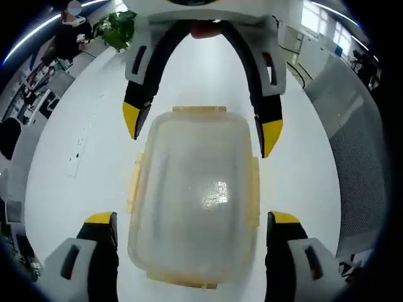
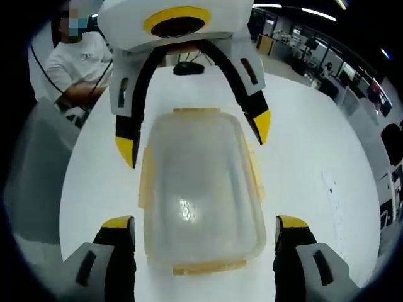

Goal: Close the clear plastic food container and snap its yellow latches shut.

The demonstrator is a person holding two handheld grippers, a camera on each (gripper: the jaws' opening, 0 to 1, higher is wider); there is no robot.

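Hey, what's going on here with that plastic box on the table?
A person holds two grippers facing each other across a clear plastic container with yellow latches, sitting on a white table. The lid is on it. The left gripper and right gripper are both open, jaws straddling the container's ends, touching nothing. Whether the latches are snapped down is unclear.

White table (image 1: pixel 75 157), potted plant (image 1: pixel 116 28), ceiling strip lights (image 2: pixel 315 12).
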